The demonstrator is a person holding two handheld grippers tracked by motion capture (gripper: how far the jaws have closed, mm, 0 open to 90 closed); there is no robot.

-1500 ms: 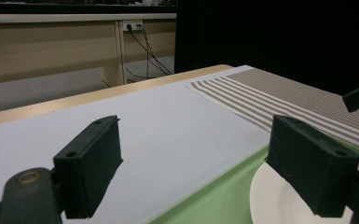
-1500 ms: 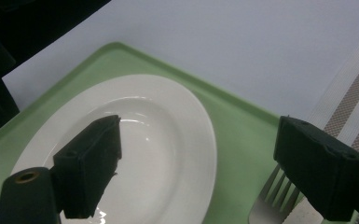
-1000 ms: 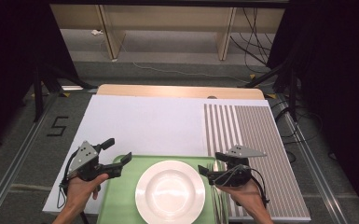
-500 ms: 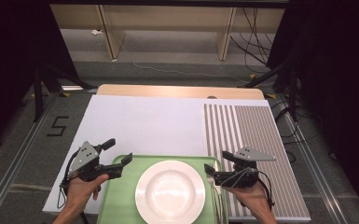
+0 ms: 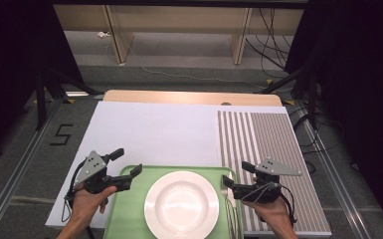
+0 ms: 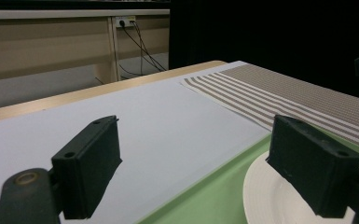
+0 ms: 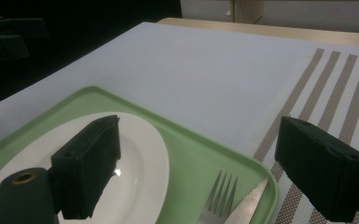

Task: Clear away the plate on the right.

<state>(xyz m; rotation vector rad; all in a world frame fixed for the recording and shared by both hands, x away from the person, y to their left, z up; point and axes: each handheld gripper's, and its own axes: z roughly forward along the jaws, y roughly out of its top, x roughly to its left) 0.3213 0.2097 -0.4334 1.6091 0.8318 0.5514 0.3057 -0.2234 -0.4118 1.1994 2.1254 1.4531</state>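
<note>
A white plate (image 5: 181, 204) lies in the middle of a green tray (image 5: 129, 209) at the near edge of the table. A fork (image 5: 228, 201) and a knife (image 5: 237, 221) lie along the tray's right side. My left gripper (image 5: 127, 161) is open above the tray's far left corner, with nothing between its jaws. My right gripper (image 5: 236, 175) is open above the tray's right edge, over the fork's head. In the right gripper view the plate (image 7: 140, 154), fork (image 7: 217, 196) and knife (image 7: 249, 198) lie just below my open right gripper (image 7: 200, 172). The left gripper view shows the plate's rim (image 6: 265, 200) beside my open left gripper (image 6: 200, 175).
A white mat (image 5: 154, 132) covers the table's left and middle. A brown-and-white striped mat (image 5: 268, 149) lies on the right. The table's wooden far edge (image 5: 189, 97) shows beyond them. Cables and shelf legs stand on the floor behind.
My right gripper has drifted slightly to the right and a little nearer the person. The left gripper and the tray's contents have stayed still.
</note>
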